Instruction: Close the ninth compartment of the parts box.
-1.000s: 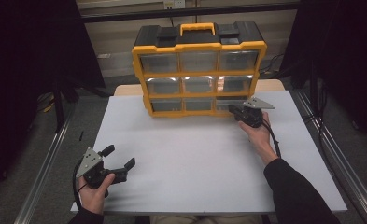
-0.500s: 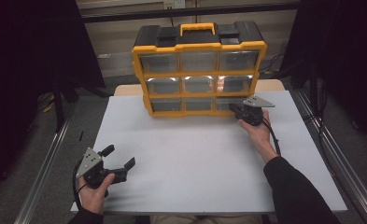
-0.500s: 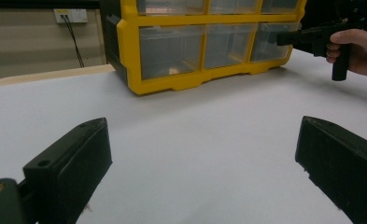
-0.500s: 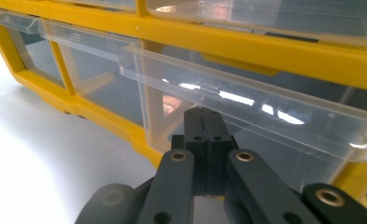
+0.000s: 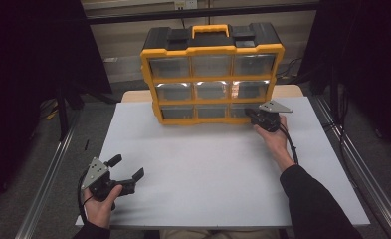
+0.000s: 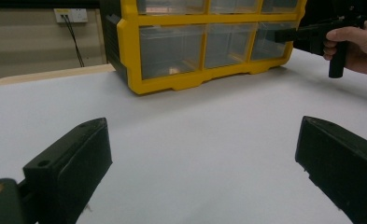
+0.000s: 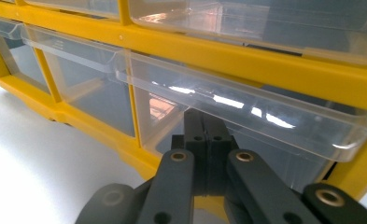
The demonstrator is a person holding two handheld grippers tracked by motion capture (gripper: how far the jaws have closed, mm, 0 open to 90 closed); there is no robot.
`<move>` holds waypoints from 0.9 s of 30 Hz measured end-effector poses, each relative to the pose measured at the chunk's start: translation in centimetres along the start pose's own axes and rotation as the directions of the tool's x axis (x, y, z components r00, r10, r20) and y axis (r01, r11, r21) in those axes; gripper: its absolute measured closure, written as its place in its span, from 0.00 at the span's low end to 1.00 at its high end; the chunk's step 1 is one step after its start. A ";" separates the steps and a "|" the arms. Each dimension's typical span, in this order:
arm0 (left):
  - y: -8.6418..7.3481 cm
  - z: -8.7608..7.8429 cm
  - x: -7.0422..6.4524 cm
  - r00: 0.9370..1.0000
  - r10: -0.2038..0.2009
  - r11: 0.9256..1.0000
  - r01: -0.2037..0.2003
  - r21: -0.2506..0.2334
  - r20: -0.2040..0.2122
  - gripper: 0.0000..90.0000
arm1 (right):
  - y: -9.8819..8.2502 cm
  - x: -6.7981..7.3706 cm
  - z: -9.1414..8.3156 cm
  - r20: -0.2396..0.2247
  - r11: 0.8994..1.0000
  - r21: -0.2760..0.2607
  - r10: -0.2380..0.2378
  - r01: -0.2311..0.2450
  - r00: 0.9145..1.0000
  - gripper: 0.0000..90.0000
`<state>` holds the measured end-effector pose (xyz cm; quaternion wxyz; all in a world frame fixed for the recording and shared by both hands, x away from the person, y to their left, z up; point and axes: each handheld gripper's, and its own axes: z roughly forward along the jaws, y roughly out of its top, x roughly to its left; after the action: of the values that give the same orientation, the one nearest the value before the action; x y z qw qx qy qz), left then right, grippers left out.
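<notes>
**Q:** Hands first, nearest the viewer. What are they doing?

**A:** Left gripper (image 5: pixel 126 174) sits low at the near left of the white table (image 5: pixel 208 164), held in the person's left hand (image 5: pixel 101 206). Its two black jaws stand wide apart with nothing between them, only bare tabletop.

**Q:** And farther out?

**A:** The right hand (image 5: pixel 274 139) reaches across to the far right of the table, holding the right gripper (image 5: pixel 250 115) against a yellow organizer cabinet (image 5: pixel 213 52). Its jaws are pressed together, tips touching each other, and sit just under the clear lip of the bottom right drawer (image 7: pixel 246 107). Whether they pinch any plastic I cannot tell; they appear closed on nothing.

**Q:** Where is the cabinet itself?

**A:** Upright at the far edge of the table, three rows of three clear drawers facing the person, black top with a yellow carry handle (image 5: pixel 210 30).

**Q:** What could go wrong?

**A:** If the aim is to open that drawer, my guess is that closed jaws hooked under a smooth lip may slip off. A hard pull could also drag or tip the whole cabinet forward, because the left gripper is well away and not bracing it.
</notes>
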<state>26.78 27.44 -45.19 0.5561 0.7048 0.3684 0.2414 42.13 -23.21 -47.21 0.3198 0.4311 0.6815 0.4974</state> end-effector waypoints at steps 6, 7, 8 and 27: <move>0.0 0.0 0.0 1.000 -0.001 1.000 0.001 -0.002 0.000 0.04 | -0.1 0.0 0.2 0.008 1.000 -0.001 -0.006 0.006 1.000 1.00; 0.0 0.0 0.0 1.000 -0.001 1.000 0.001 -0.002 0.000 0.04 | -0.1 0.0 0.2 0.011 1.000 0.000 -0.004 0.004 1.000 1.00; 0.0 0.0 0.0 1.000 -0.001 1.000 0.001 -0.002 0.000 0.04 | -0.1 -0.1 0.2 0.015 1.000 0.003 -0.001 0.001 1.000 1.00; 0.0 0.2 0.0 1.000 0.003 1.000 -0.003 0.007 -0.002 0.04 | -0.2 -0.2 0.5 0.036 1.000 0.004 0.007 -0.007 0.999 1.00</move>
<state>26.98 27.33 -45.24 0.5530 0.7069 0.3689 0.2415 42.60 -23.26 -47.51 0.3294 0.4429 0.6751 0.4894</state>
